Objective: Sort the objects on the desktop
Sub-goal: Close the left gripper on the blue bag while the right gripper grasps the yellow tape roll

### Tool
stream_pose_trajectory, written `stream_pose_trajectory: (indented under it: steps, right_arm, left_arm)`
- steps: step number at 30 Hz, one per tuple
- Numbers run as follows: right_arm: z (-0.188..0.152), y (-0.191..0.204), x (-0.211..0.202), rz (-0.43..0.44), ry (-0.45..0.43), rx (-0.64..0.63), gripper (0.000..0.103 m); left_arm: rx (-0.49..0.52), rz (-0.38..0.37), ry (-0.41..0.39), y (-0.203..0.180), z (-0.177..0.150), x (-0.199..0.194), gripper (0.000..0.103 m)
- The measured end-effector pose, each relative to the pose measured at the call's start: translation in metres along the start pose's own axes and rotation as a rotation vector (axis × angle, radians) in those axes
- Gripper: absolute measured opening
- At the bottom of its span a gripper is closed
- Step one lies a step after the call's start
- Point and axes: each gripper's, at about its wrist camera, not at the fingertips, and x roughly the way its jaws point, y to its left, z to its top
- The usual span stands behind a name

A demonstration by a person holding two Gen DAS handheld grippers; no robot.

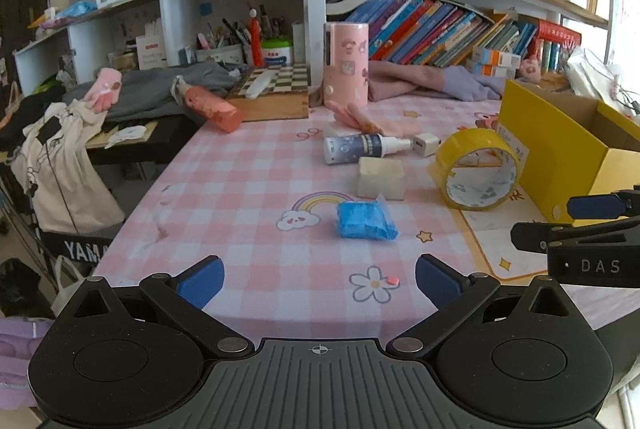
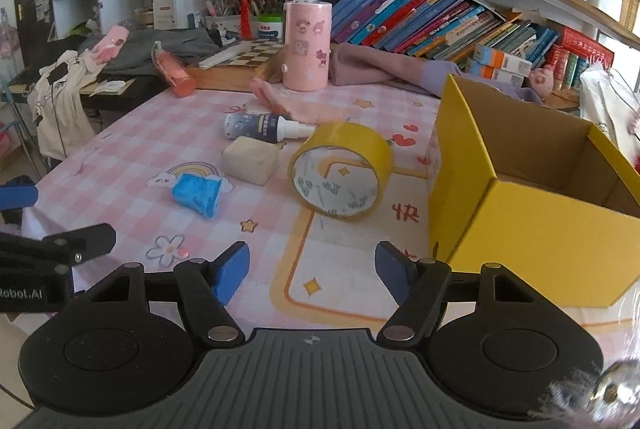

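**Bench inventory: both grippers idle**

Left gripper [image 1: 319, 279]: jaws wide apart, nothing held. Right gripper [image 2: 313, 271]: same. Blue packet [image 1: 366, 220] at 12 o'clock from left gripper; tape roll [image 2: 340, 169] on edge, 12 o'clock from right; yellow box [image 2: 532, 197] at 2 o'clock; spray bottle [image 2: 264, 126] lying beyond.
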Motion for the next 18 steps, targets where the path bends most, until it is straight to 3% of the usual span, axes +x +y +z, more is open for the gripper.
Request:
stream_pose_trajectory:
  steps: [6,18]
  right_arm:
    - [0.010,-0.005,0.020,0.006,0.011,-0.015,0.073]
    - [0.035,-0.013,0.054,-0.014,0.004,-0.066,0.082]
  left_arm:
    - [-0.022,-0.009,0.039,-0.003,0.009,0.022,0.103]
    - [0.027,-0.010,0.069,-0.018,0.029,0.058,0.102]
